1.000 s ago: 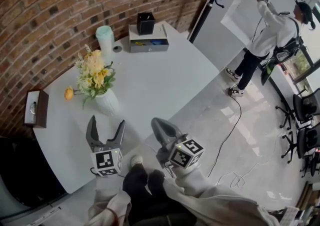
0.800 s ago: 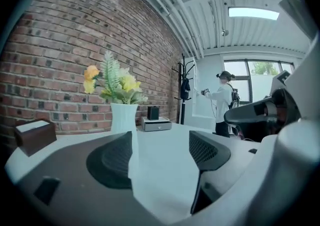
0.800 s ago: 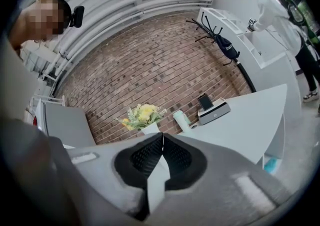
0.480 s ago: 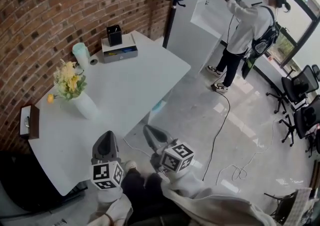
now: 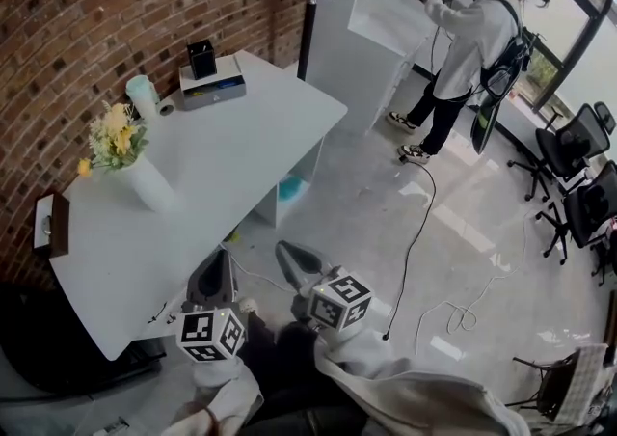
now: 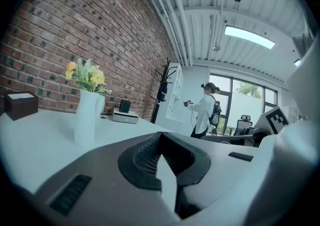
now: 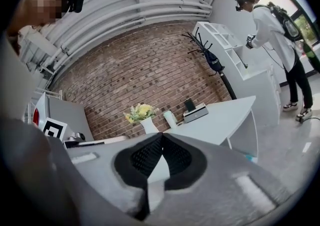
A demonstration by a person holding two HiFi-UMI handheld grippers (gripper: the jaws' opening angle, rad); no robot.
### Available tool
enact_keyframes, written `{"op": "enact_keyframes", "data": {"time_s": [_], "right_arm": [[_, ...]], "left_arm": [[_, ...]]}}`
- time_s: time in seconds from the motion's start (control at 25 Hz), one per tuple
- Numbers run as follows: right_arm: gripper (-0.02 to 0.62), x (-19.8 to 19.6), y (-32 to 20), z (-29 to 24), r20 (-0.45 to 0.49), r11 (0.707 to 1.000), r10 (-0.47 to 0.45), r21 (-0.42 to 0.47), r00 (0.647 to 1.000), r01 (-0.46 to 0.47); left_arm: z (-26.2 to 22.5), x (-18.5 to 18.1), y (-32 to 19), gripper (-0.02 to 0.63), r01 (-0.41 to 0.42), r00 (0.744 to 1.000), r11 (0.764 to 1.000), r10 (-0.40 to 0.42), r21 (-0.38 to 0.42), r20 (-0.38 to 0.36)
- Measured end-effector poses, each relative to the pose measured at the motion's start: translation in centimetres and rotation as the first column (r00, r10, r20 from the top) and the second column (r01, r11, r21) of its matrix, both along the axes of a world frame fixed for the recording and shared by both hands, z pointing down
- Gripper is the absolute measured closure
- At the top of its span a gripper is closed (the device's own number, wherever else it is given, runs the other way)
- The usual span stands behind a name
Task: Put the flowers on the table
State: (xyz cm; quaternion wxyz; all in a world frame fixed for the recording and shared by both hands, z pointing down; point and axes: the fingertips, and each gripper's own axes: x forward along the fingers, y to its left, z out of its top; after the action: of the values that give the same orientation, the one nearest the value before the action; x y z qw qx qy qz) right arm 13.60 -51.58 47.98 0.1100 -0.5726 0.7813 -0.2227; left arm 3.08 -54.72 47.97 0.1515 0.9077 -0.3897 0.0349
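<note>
Yellow flowers [image 5: 114,133] stand upright in a white vase [image 5: 149,183] on the white table [image 5: 231,145], near its left side by the brick wall. My left gripper [image 5: 222,253] is off the table's front edge, well apart from the vase; its jaws have just been closing and are now shut with nothing between them. My right gripper [image 5: 281,249] hangs beside it over the floor, also shut and empty. The left gripper view has the flowers [image 6: 86,75] and vase [image 6: 86,115] beyond the shut gripper [image 6: 160,135]. The right gripper view shows the flowers [image 7: 139,111] far behind its gripper [image 7: 160,136].
A brown tissue box [image 5: 50,224] lies at the table's left end. A mint cylinder [image 5: 143,95] and a grey box with a black holder [image 5: 212,87] stand at the far end. A person [image 5: 463,39] works at a white shelf; a cable [image 5: 415,251] runs across the floor near office chairs [image 5: 578,164].
Both grippers have drawn back from the table toward me. The left jaws went from wide open to shut, empty. The vase of flowers stays on the table.
</note>
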Motion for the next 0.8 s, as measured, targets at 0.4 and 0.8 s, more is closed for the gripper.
{"op": "enact_keyframes", "data": {"time_s": [0.4,0.8], "right_arm": [[0.597,1.1,2.5,0.5,-0.044,1.000,-0.001,-0.008,0.999,0.000],[0.597,1.1,2.2,0.2,-0.058,1.000,0.005,-0.001,0.998,-0.005]], "left_arm": [[0.8,1.3,3.1,0.603,0.019,1.000,1.000,-0.019,-0.025,-0.009],[1.0,1.0,2.6,0.603,0.051,0.999,0.998,-0.051,-0.046,-0.009]]}}
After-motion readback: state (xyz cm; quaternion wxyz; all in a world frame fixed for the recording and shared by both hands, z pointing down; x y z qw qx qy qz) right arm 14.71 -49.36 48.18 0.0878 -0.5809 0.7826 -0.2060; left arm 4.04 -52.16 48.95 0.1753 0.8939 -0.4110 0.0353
